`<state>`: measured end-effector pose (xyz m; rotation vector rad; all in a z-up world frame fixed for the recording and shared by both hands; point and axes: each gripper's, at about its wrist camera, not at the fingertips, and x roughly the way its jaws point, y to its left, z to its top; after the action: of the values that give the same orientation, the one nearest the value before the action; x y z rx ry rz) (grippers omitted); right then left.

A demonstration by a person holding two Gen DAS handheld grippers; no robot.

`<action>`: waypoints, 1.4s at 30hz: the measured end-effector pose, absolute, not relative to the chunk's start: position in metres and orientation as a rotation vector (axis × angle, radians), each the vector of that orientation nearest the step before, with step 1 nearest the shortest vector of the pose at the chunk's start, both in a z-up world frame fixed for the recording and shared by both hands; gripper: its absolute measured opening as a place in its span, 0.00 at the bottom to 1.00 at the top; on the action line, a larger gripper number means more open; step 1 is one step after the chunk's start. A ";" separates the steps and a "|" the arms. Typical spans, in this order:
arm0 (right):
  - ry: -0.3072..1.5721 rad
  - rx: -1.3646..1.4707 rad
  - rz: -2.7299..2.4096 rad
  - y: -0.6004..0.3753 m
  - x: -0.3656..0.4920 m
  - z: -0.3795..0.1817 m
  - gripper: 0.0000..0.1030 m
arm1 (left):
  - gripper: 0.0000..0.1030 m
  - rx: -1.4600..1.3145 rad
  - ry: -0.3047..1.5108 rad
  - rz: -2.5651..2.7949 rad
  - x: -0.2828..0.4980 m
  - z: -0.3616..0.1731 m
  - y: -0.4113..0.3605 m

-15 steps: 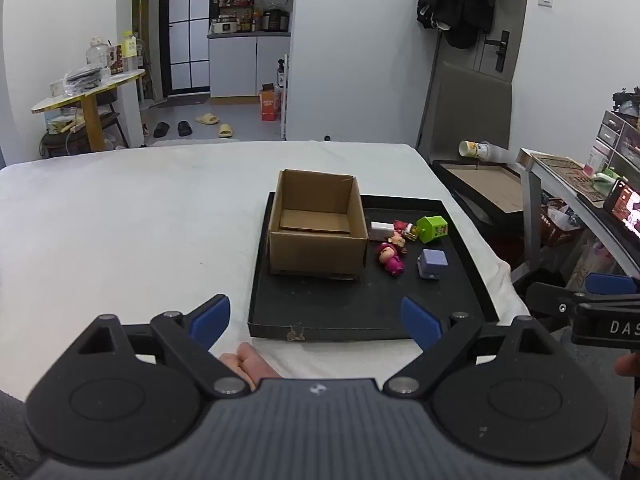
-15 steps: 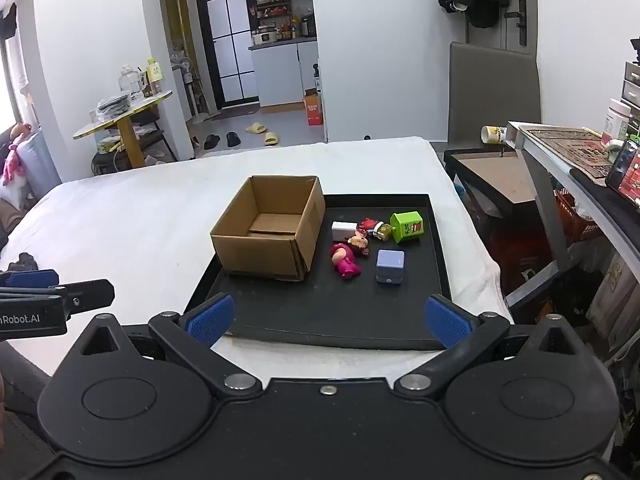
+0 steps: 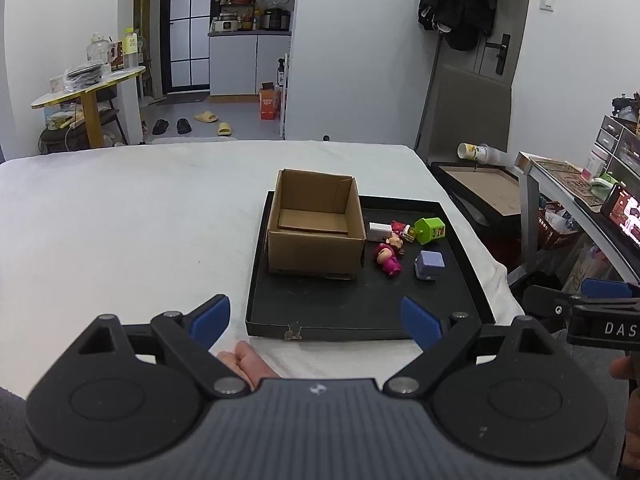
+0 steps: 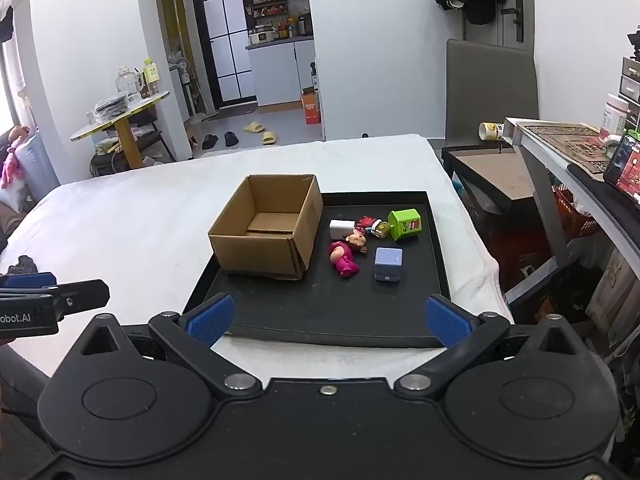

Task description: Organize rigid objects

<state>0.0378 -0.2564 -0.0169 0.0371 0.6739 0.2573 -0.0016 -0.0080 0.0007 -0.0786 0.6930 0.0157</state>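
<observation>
Five small toys beside open cardboard box (image 4: 266, 236) on black tray (image 4: 400, 320): pink figurine (image 4: 343, 258), lavender cube (image 4: 388, 264), green block (image 4: 406, 224); left gripper (image 3: 316, 320) and right gripper (image 4: 327, 318) spread, empty.

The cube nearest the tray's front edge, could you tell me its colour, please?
Pale lilac-blue cube; clearest in the right wrist view.

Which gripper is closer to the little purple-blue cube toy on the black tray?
Right, probably. The right gripper hangs open over the black tray's near edge, facing the little purple-blue cube toy. The left gripper, also open, sits further left, nearer the brown cardboard box.
</observation>
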 end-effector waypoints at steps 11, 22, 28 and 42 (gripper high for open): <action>0.675 0.027 0.258 -0.254 0.036 -0.017 1.00 | 0.89 -0.099 0.703 0.016 -0.001 0.001 0.006; 0.678 0.033 0.254 -0.254 0.037 -0.017 1.00 | 0.89 -0.093 0.705 0.009 -0.001 -0.001 0.004; 0.675 0.033 0.255 -0.255 0.037 -0.017 1.00 | 0.89 -0.090 0.705 0.007 0.001 -0.001 0.002; 0.675 0.043 0.247 -0.257 0.039 -0.015 1.00 | 0.89 -0.092 0.711 0.003 0.003 0.000 0.000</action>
<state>0.0387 -0.2569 -0.0154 0.0430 0.6752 0.2467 0.0025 -0.0002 -0.0004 -0.0915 0.7112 0.0033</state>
